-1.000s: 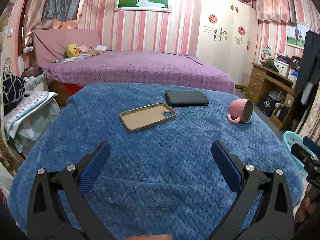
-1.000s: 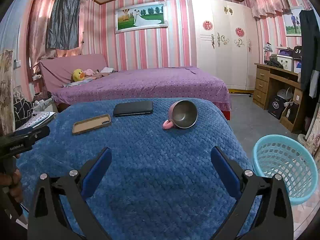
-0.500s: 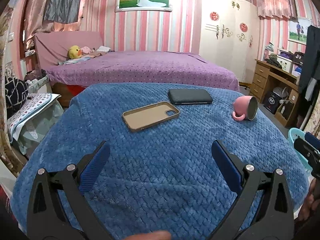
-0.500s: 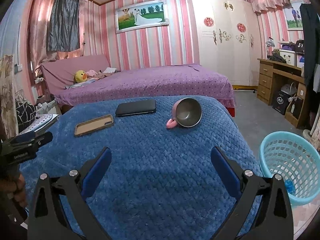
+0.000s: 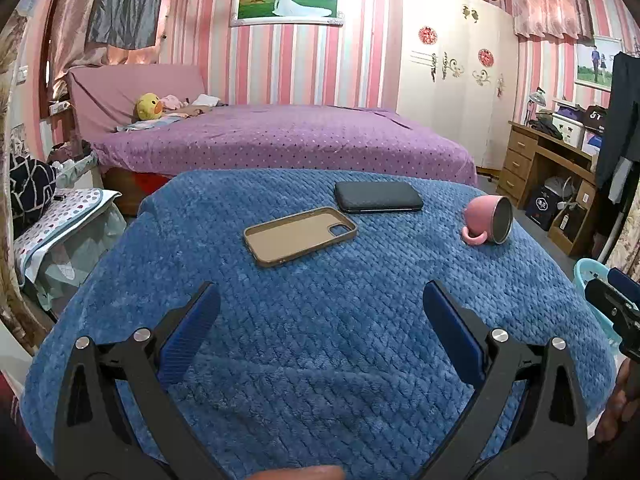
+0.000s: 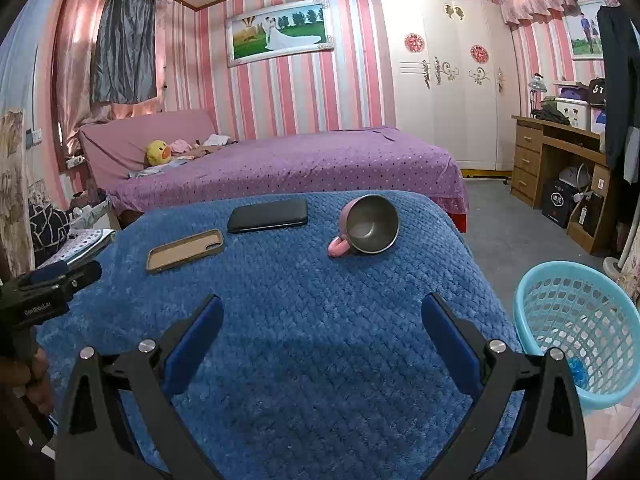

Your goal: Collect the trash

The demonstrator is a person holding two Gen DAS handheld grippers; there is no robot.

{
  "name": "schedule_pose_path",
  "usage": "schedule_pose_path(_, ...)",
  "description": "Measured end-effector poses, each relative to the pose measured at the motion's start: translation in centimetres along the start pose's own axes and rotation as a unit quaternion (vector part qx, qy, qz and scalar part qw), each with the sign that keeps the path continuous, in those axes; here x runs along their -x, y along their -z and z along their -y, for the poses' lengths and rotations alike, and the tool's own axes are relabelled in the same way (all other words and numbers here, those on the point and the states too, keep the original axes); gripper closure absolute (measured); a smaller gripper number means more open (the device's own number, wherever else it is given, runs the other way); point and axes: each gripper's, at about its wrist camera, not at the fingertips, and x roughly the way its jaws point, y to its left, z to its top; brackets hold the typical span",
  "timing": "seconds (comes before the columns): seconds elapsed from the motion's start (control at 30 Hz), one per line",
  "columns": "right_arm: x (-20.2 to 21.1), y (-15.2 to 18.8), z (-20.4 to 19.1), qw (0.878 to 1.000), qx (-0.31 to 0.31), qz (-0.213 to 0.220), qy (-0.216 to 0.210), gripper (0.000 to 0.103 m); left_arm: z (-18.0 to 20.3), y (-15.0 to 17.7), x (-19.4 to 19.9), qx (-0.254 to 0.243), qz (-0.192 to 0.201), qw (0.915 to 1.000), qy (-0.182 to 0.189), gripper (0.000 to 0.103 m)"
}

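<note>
1. Left gripper (image 5: 320, 308): jaws spread wide, nothing between the blue pads (image 5: 188, 336), poised above the near part of the blue blanket (image 5: 320, 360).
2. Right gripper (image 6: 320, 316): likewise spread wide and holding nothing, above the same blanket (image 6: 320, 380) toward its right side.
3. Tan phone case (image 5: 300, 235): flat on the blanket, hollow side up, camera cut-out toward the far right; seen from the right wrist (image 6: 185, 249) at the far left.
4. Black phone (image 5: 378, 196): flat, just beyond the case and near it; whether the two touch cannot be told. Also seen from the right wrist (image 6: 268, 214).
5. Pink mug (image 6: 366, 226): tipped on its side, metal-lined mouth toward the right-wrist camera, handle down on the blanket; well apart from the phone. From the left wrist (image 5: 489, 222), near the blanket's right edge.
6. Light blue basket (image 6: 576, 320): on the floor just beside the blanket's right edge, a small blue piece of trash (image 6: 576, 372) lying inside at the bottom. Only a sliver of the rim (image 5: 584, 270) visible from the left wrist.
7. Behind: a purple bed (image 6: 300, 160) with a yellow duck plush (image 6: 158, 152) near the headboard.
</note>
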Motion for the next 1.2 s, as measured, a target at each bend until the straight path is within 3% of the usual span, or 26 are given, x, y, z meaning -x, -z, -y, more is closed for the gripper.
schedule_pose_path(1.2,-0.27,0.28,-0.45,1.0,0.005,-0.002,0.001,0.006,0.11,-0.02,-0.05,-0.005,-0.001,1.0,0.003,0.005)
